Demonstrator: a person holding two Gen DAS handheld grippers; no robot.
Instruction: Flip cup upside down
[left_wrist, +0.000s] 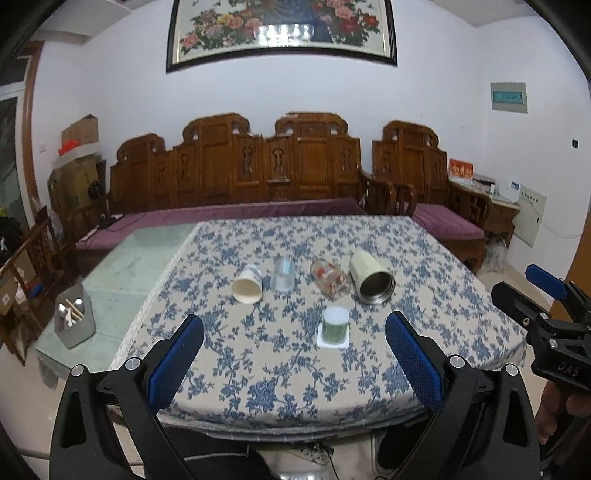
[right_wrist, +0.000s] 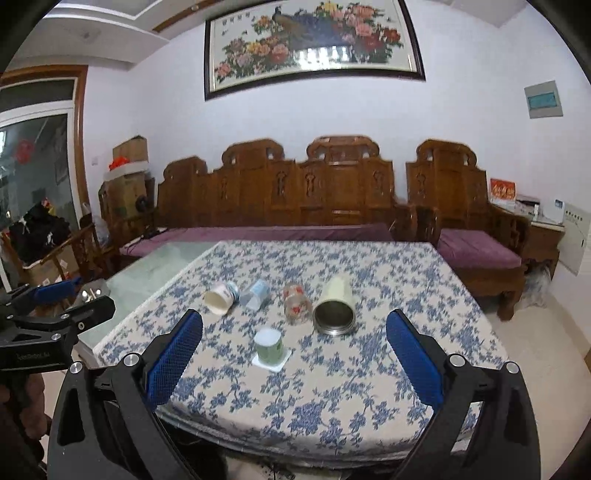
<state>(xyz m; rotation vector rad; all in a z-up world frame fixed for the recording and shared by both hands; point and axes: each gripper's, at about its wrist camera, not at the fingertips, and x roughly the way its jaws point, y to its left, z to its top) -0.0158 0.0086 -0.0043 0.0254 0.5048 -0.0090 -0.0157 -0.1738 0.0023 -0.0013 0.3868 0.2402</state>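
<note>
A small green cup (left_wrist: 335, 325) (right_wrist: 269, 345) with a white top stands on a white square coaster (left_wrist: 332, 342) (right_wrist: 272, 361) on the blue-flowered tablecloth. Behind it several cups lie on their sides: a white paper cup (left_wrist: 248, 285) (right_wrist: 221, 297), a clear plastic cup (left_wrist: 283, 275) (right_wrist: 256, 294), a glass with red print (left_wrist: 330, 277) (right_wrist: 296, 303) and a cream metal-lined mug (left_wrist: 371, 278) (right_wrist: 335, 307). My left gripper (left_wrist: 293, 349) is open and empty, back from the green cup. My right gripper (right_wrist: 293, 349) is open and empty, near the table's front edge.
A grey holder with chopsticks (left_wrist: 74, 316) stands on the bare pale-green table part (left_wrist: 125, 273) at the left. A carved wooden sofa (left_wrist: 258, 166) with purple cushions runs behind the table. The table's front edge (right_wrist: 295, 448) is just below the grippers.
</note>
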